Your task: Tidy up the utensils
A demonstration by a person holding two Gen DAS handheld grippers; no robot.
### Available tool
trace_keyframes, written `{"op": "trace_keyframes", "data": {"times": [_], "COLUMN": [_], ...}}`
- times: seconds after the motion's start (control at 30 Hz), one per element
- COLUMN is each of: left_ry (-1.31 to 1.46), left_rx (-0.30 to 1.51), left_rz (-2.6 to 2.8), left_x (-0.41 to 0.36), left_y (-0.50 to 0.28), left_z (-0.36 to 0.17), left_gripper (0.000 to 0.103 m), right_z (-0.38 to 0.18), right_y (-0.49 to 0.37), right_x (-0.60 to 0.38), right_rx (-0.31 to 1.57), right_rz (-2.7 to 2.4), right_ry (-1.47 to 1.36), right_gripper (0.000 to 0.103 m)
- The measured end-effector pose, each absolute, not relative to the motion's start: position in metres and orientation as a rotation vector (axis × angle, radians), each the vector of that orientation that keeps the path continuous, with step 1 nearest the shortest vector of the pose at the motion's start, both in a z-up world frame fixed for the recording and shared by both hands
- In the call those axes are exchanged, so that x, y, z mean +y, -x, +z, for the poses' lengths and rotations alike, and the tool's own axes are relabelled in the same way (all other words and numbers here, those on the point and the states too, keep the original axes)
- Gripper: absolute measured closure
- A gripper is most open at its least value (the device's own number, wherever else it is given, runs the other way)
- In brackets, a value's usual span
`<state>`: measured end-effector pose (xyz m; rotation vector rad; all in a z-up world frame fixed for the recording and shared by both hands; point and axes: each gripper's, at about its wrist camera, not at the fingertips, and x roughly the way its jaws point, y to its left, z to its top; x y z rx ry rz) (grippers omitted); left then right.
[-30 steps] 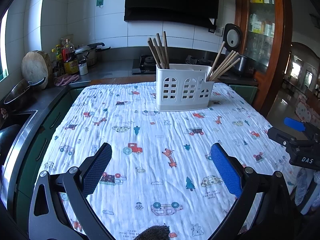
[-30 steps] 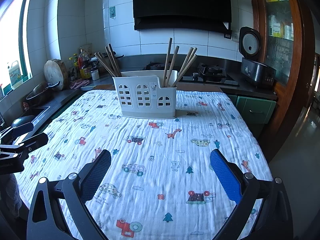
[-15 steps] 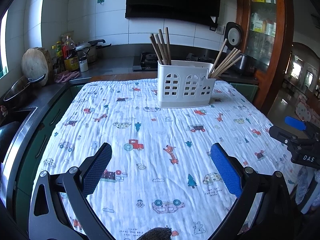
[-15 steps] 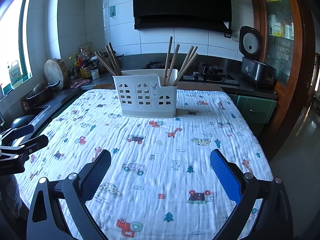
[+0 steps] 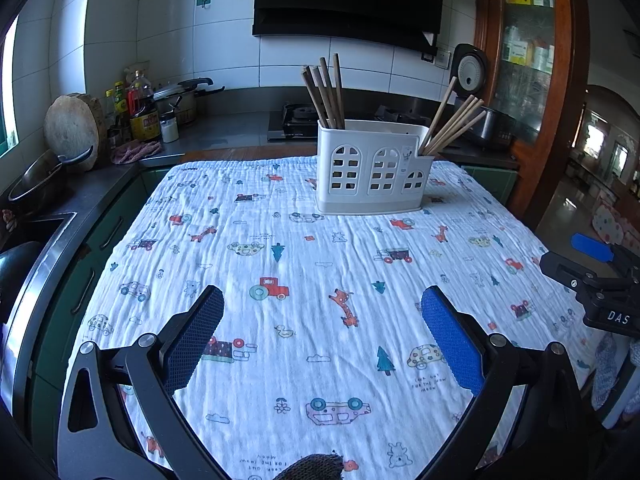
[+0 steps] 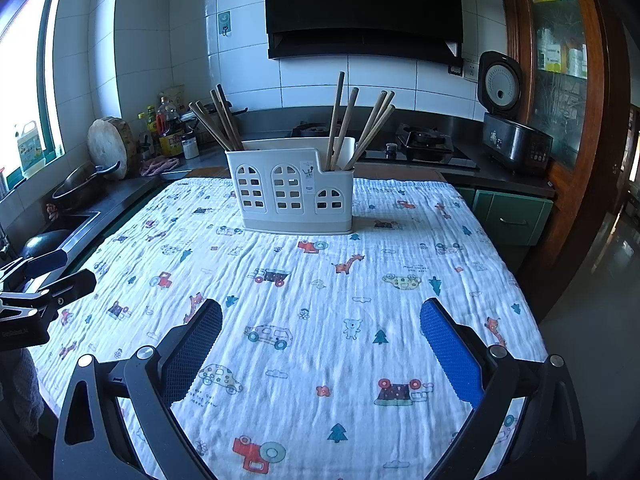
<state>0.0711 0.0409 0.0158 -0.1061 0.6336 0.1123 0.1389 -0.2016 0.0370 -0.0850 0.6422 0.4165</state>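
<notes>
Now | chopsticks point(image 5: 326, 92) upright, tips splayed outward | left gripper point(image 5: 322, 336), right gripper point(image 6: 320, 338) wide, empty

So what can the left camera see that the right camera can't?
Only the left wrist view shows the bright room through the doorway at its right edge, plus the right gripper. Only the right wrist view shows the sunny window, the jug on its sill and the left gripper. Both show the white utensil holder with wooden chopsticks at each end, the cartoon tablecloth and the open rice cooker.
</notes>
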Motion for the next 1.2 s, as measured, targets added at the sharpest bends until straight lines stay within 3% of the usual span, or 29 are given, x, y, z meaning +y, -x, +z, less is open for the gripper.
{"op": "trace_keyframes", "data": {"times": [1.2], "left_ry": [0.115], "left_rx": [0.633], "left_rz": [0.108], "left_x": [0.0417], "left_y": [-0.0701], "left_z": [0.0142], "left_gripper": [0.005], "right_z": [0.0350], "right_y": [-0.1383], "right_x": [-0.2002], "right_rx": [0.645], "right_rz": [0.419], "right_ry": [0.084], "right_gripper": [0.007]}}
